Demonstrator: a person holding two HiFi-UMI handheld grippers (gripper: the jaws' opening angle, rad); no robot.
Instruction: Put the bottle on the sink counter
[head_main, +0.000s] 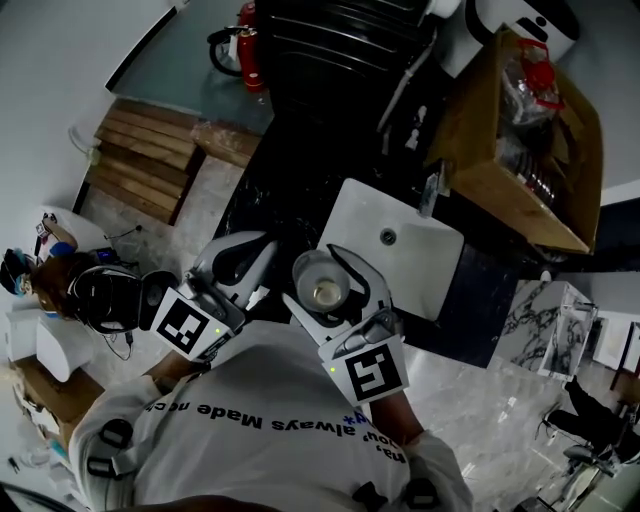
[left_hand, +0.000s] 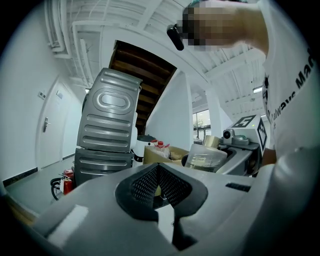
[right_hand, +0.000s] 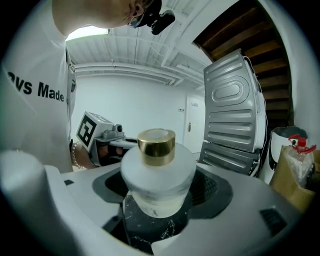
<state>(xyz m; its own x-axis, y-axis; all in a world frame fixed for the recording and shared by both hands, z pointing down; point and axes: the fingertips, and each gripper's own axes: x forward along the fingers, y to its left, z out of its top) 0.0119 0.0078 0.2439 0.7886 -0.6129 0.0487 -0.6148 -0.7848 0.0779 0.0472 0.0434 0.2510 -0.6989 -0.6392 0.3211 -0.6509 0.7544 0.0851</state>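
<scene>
Bottle (right_hand: 158, 172) clamped in right gripper (head_main: 326, 284); left gripper (left_hand: 159, 186) closed, empty

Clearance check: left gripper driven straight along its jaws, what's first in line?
Likely the cardboard box, dead ahead just above the left gripper tips. The bottle in the right gripper sits right of that line. Depth unclear.

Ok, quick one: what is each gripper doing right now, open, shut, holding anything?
Left gripper: jaws together, nothing between them.
Right gripper: closed on the gold-capped bottle.
</scene>
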